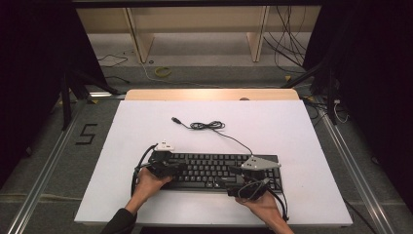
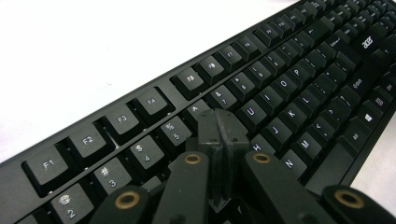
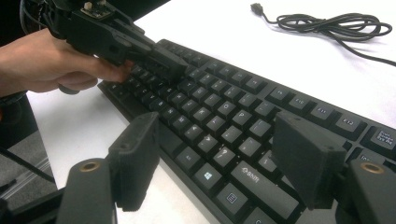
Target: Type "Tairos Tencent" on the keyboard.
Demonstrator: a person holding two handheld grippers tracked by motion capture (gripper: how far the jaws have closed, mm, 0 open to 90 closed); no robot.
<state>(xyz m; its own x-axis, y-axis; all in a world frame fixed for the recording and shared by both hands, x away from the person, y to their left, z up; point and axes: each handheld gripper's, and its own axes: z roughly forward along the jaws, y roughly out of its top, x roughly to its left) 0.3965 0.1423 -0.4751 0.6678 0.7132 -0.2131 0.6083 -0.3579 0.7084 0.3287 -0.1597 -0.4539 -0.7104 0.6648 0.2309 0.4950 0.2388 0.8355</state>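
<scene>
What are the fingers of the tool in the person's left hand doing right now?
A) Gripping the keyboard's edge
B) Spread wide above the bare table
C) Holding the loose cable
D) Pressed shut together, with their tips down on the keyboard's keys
D: in the left gripper view the left gripper has its fingers closed against each other, tips resting among the keys of the keyboard, near the 6 and 7 keys.
</scene>
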